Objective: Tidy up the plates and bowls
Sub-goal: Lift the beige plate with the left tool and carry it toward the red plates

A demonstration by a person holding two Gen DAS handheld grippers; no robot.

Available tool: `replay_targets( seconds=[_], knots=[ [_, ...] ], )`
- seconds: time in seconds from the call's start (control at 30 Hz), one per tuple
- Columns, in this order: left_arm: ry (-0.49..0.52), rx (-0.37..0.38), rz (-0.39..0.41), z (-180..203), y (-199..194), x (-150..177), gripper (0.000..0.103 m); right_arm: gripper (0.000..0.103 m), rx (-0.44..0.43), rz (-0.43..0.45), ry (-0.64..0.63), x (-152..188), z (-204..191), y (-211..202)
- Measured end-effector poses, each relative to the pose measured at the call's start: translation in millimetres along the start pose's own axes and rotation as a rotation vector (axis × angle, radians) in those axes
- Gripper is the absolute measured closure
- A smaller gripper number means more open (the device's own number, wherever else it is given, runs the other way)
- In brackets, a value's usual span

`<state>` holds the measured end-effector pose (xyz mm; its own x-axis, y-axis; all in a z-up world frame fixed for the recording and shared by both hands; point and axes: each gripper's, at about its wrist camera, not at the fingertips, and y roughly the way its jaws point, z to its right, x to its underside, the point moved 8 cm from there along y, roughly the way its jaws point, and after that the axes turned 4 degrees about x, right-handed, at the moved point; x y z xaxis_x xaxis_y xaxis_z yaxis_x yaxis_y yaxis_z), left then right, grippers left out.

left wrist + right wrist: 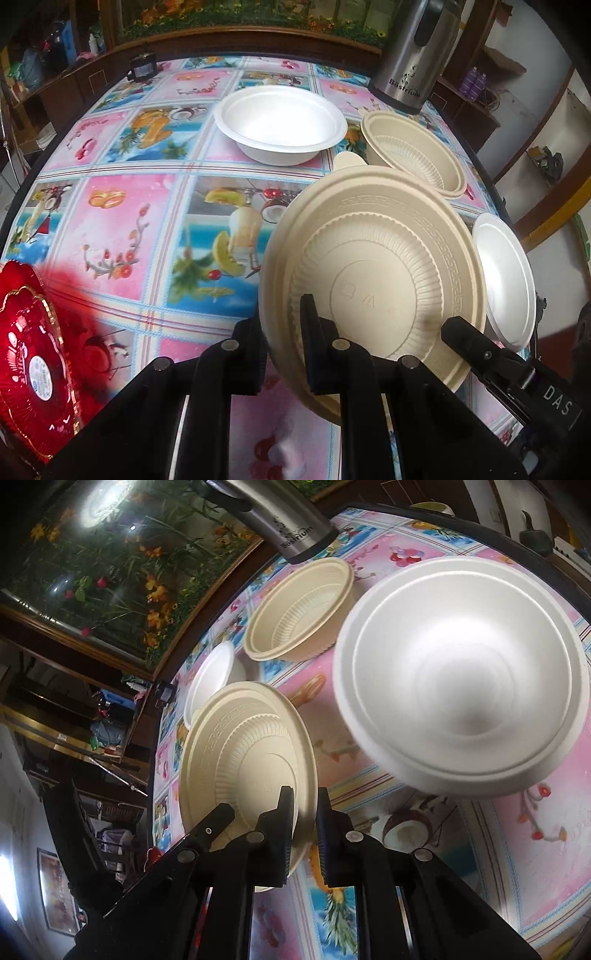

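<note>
Both grippers hold the beige plate (373,280) tilted above the desk (147,206): the left gripper (284,332) has its fingers clamped on one rim, the right gripper (304,812) on the opposite rim. A beige bowl (417,155) sits just behind the plate, a white bowl (280,122) beyond it.

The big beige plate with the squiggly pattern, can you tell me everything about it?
The beige plate looks like thin molded plastic, with a square-spiral band round the rim, fine ribs inside and a flat centre. It is tilted up off the flowery tablecloth. The left tool and right tool each pinch its rim, on opposite sides.
</note>
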<state>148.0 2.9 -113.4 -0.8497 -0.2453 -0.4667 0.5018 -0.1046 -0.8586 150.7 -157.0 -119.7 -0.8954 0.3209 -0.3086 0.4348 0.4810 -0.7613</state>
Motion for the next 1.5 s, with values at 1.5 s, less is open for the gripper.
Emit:
replay_targets(
  seconds=[1.5],
  knots=[
    [-0.206, -0.026, 0.19, -129, -117, 45, 0.088, 0.091, -0.133, -0.042, -0.317, 91, -142, -17]
  ],
)
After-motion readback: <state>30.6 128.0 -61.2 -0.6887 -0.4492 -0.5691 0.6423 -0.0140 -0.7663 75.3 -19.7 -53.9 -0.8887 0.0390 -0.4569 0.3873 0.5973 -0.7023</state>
